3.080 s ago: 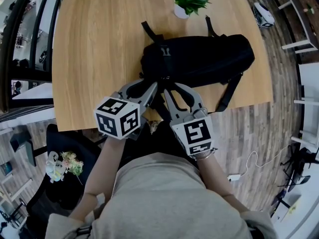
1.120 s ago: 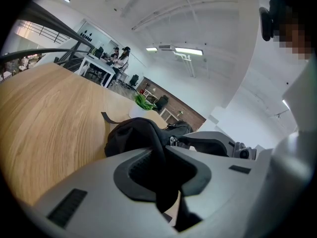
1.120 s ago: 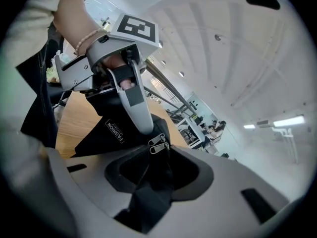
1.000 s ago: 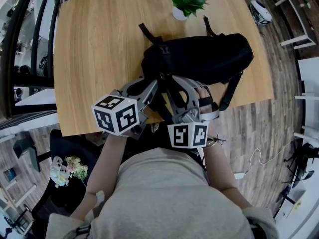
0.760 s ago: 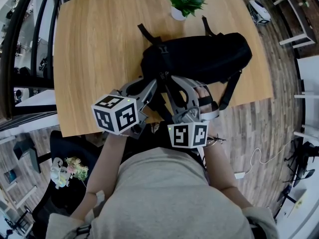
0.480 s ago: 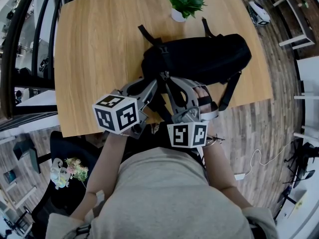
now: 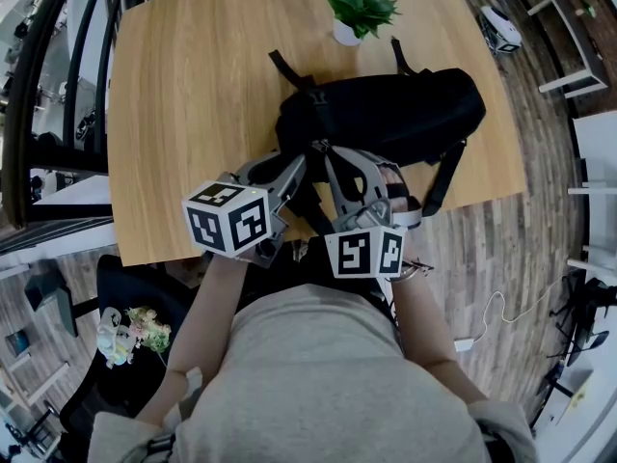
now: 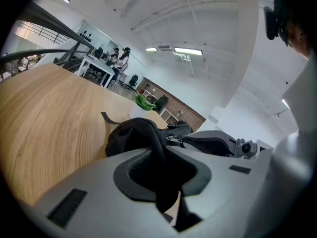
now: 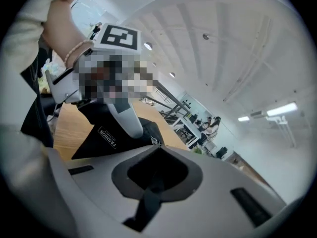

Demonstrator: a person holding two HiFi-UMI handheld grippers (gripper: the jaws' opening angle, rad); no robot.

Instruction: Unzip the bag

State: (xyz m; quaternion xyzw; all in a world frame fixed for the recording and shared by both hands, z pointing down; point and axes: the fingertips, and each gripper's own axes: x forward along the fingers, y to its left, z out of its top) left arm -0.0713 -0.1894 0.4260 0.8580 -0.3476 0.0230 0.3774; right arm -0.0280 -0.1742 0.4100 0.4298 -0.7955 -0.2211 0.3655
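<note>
A wooden bench (image 7: 183,95) fills the upper part of the head view. A black bag (image 7: 405,114) lies lengthwise on it, at the middle and toward the right, close to the near edge. One strap (image 7: 442,181) hangs over that edge. A small potted plant (image 7: 359,10) stands at the far edge, just beyond the bag and apart from it.

Both claws reach over the near edge to the bag's left end, side by side and close together. The left claw (image 8: 159,151) is narrow and pinches a black fold of the bag, which runs up between its pads and out toward the bag's body. The right claw (image 9: 157,148) has just been closing, and its jaws now stand together with their tips meeting. They nip the small metal zipper pull (image 9: 156,142) at the bag's end, and a dark strip of the bag shows through the opening behind the tips.
</note>
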